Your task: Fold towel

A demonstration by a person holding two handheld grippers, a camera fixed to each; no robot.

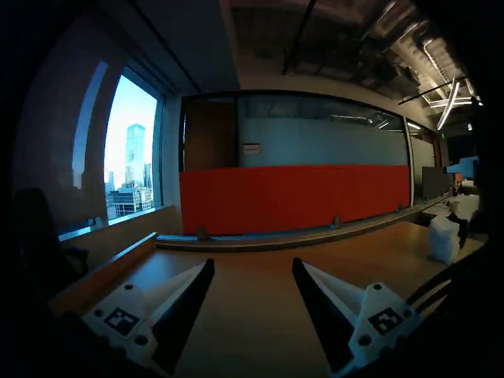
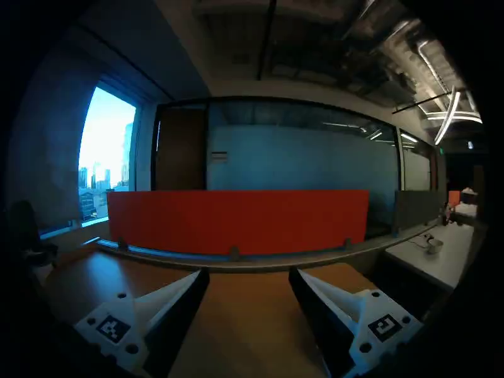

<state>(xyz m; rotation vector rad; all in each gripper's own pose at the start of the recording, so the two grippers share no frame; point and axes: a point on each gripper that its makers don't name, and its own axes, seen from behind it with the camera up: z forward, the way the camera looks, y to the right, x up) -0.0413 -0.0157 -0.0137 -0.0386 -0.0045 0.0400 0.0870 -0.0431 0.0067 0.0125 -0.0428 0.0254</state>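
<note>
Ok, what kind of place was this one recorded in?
Most likely an open-plan office: a wooden desk backed by a red divider screen, a glass-walled room behind it, and a window onto city high-rises.

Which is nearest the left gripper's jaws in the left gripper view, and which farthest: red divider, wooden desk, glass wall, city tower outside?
1. Wooden desk, directly beneath.
2. Red divider, along the desk's far edge.
3. Glass wall, behind the divider.
4. City tower, outdoors at left.
</note>
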